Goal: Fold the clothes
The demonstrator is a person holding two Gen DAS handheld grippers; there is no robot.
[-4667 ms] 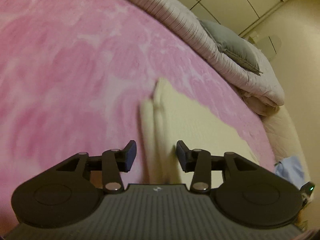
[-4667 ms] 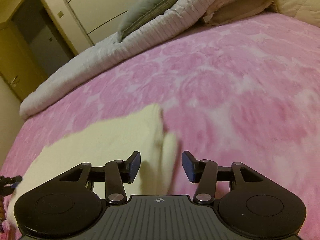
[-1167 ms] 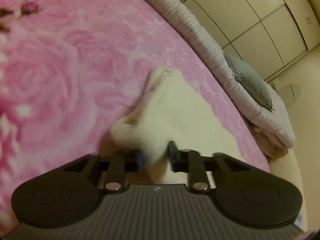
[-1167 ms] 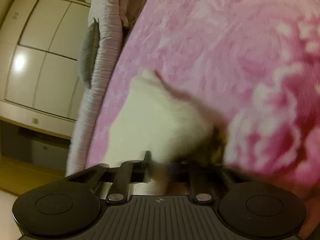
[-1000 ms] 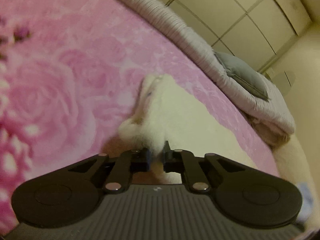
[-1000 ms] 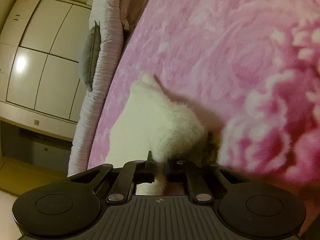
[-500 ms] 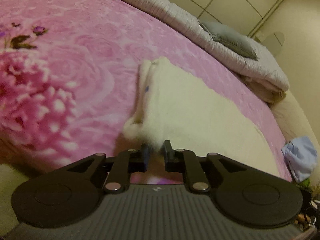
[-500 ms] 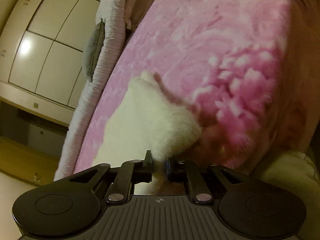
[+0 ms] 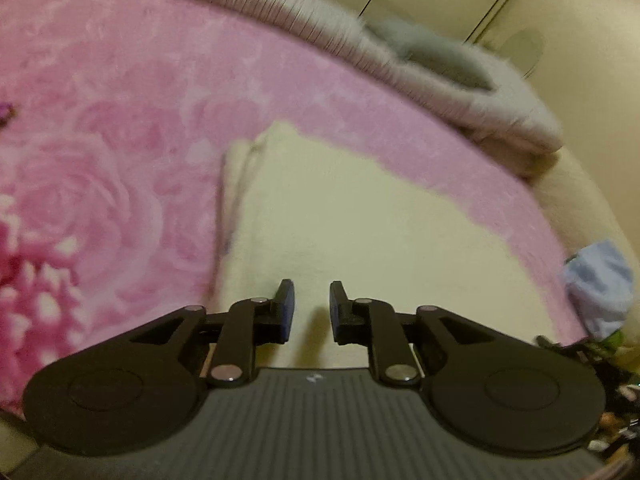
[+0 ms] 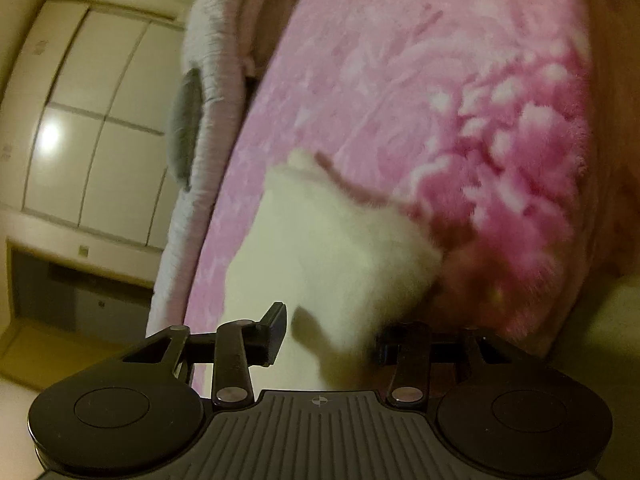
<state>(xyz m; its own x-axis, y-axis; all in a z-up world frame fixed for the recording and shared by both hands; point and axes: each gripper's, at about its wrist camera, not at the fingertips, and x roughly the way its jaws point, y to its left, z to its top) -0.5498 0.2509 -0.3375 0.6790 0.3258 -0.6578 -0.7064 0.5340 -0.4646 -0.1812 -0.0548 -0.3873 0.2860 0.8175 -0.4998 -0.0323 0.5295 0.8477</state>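
Left wrist view showed the left gripper point(image 9: 311, 307) parted and empty over the cream garment point(image 9: 360, 216), which half a second earlier had been pinched shut in both tongs. The right gripper point(image 10: 326, 338) was also spread wide, a fluffy corner of cloth lying loose between its fingers. A fold was judged just released; layered edges were seen at the garment's left side. It lay on a pink rose blanket point(image 9: 120, 120), with rolled bedding point(image 9: 320, 32), a blue cloth point(image 9: 600, 284) and white cupboards point(image 10: 80, 120) around.
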